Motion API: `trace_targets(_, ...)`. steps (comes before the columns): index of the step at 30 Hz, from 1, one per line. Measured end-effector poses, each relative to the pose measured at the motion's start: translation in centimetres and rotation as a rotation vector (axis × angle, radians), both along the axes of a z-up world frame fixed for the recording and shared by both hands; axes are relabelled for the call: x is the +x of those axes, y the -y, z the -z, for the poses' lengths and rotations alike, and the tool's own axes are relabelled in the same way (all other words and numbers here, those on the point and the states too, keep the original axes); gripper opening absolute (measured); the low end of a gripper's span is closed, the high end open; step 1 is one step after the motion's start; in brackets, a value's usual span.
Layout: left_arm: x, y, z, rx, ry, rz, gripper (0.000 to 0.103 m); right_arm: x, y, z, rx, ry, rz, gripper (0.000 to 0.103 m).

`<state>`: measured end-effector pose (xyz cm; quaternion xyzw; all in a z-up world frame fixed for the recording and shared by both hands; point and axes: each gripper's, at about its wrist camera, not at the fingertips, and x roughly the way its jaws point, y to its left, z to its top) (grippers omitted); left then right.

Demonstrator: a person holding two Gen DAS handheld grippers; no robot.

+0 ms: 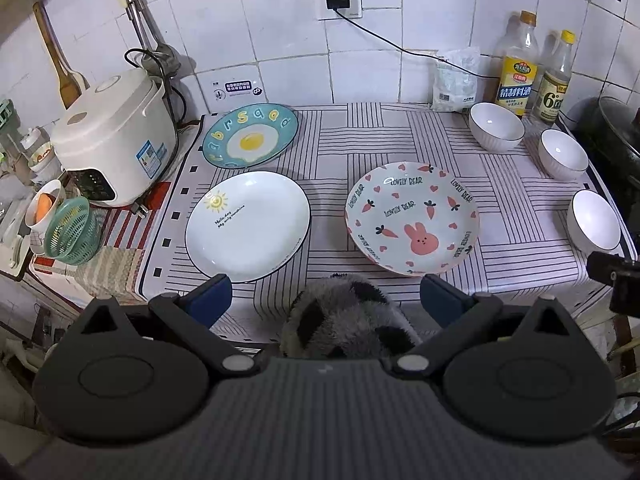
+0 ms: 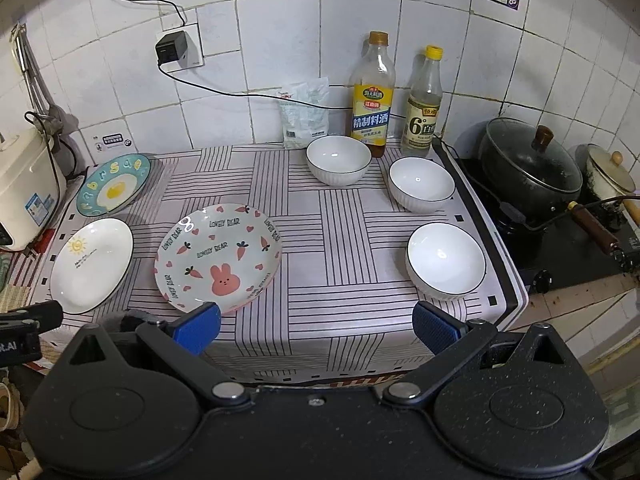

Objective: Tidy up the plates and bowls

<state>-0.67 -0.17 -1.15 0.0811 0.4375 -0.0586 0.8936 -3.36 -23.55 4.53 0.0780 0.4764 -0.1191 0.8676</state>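
Observation:
Three plates lie apart on the striped tablecloth [image 1: 332, 148]: a teal egg plate [image 1: 250, 135] at the back left, a white sun plate [image 1: 247, 226] in front of it, and a pink rabbit plate [image 1: 412, 218] in the middle. Three white bowls [image 2: 338, 159] [image 2: 421, 184] [image 2: 445, 261] stand separately along the right side. My left gripper [image 1: 326, 300] hangs open before the table's front edge, between the sun and rabbit plates. My right gripper [image 2: 316, 328] is open too, low at the front edge, between the rabbit plate [image 2: 218, 256] and the nearest bowl. Neither holds anything.
A rice cooker [image 1: 116, 136] and a green basket [image 1: 72, 230] stand left of the cloth. Two bottles [image 2: 371, 92] [image 2: 423, 100] and a white bag [image 2: 305, 114] line the tiled back wall. A stove with a lidded black pot [image 2: 528, 166] sits right. A furry grey thing [image 1: 348, 320] lies under my left gripper.

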Motion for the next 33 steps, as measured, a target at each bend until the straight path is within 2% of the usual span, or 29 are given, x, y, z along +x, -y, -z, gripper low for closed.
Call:
trace_targets(18, 0.2, 0.3, 0.2, 0.001, 0.0, -0.004, 0.102, -0.2, 1.0, 0.3, -0.011, 0.003, 0.025, 0.103)
trace_targets(33, 0.4, 1.2, -0.1, 0.033, -0.003, 0.015, 0.102, -0.4, 1.6, 0.7, -0.024, 0.004, 0.037, 0.103)
